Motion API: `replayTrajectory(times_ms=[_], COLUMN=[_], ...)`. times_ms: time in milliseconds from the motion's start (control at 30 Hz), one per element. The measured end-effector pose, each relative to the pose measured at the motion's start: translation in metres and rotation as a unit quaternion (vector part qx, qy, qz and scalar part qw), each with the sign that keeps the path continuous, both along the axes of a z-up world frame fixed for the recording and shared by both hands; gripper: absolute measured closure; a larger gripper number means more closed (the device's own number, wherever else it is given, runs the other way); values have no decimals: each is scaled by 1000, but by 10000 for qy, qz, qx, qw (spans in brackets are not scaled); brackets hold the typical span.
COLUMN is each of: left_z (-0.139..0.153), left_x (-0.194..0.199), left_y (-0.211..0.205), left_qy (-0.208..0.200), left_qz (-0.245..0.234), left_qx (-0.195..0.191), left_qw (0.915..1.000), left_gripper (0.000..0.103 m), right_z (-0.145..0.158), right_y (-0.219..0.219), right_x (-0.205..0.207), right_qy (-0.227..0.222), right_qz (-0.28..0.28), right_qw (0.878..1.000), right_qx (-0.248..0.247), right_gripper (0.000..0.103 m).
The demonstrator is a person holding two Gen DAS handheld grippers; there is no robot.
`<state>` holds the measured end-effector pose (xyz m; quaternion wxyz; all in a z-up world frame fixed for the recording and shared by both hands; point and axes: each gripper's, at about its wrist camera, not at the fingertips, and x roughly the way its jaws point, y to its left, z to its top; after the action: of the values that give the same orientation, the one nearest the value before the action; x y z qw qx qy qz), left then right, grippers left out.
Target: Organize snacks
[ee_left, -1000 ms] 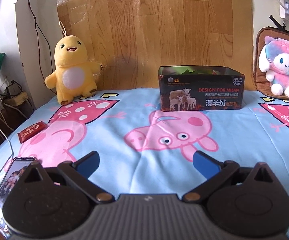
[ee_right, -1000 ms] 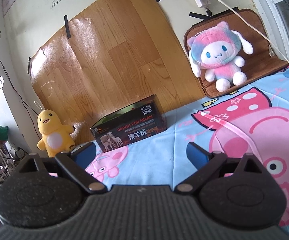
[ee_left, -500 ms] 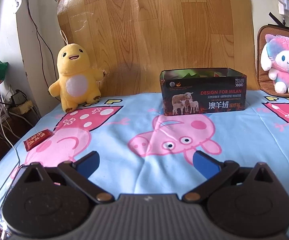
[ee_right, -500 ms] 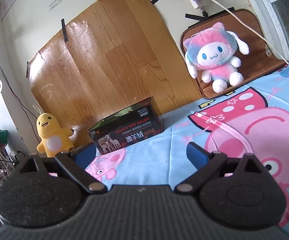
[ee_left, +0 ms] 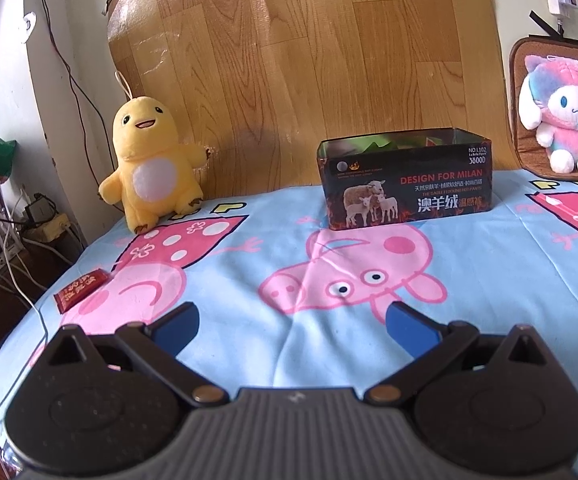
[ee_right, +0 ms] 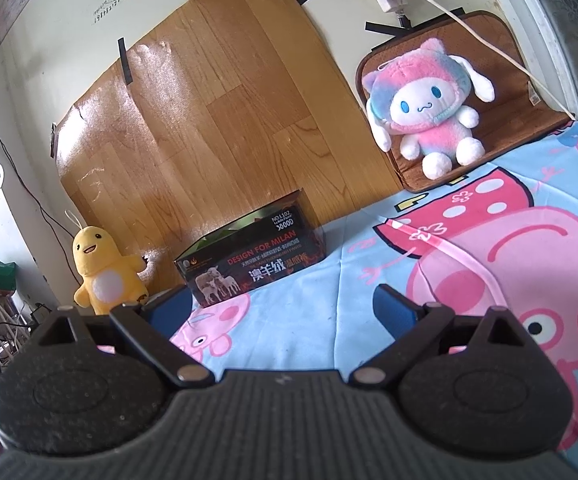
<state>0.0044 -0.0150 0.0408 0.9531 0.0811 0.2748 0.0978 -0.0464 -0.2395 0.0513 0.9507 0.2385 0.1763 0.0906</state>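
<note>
A dark open-topped tin box (ee_left: pixel 407 182) printed with sheep stands at the back of the bed, with green packets showing above its rim. The same box (ee_right: pixel 253 262) appears left of centre in the right wrist view. A small red snack packet (ee_left: pixel 81 290) lies flat near the bed's left edge. My left gripper (ee_left: pixel 291 326) hovers open over the sheet, well short of the box and to the right of the packet, with nothing between its blue fingers. My right gripper (ee_right: pixel 281 308) is also open and empty, in front of the box.
A yellow plush duck (ee_left: pixel 151 162) sits at the back left and a pink-and-blue plush (ee_left: pixel 557 112) leans on a brown cushion at the back right. A wooden-pattern board (ee_left: pixel 297 60) covers the wall. Cables and power strips (ee_left: pixel 45 222) lie beyond the left bed edge.
Both grippers have drawn back and up a little, so the box, plush toys and red packet look smaller and lower. Both stay open and empty.
</note>
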Motion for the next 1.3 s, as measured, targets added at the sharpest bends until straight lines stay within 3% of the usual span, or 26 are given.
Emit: replayTrajectory(times_ms=[1300], left_z=[-2], left_x=[0], left_y=[-5], left_qy=[153], left_qz=[-208], left_qx=[62], left_qw=[9996], left_gripper=[0], right_z=[-5], right_y=[-2], right_x=[1], right_qy=[94], right_qz=[39], right_qw=[9999], right_qx=[40], right_gripper=[5])
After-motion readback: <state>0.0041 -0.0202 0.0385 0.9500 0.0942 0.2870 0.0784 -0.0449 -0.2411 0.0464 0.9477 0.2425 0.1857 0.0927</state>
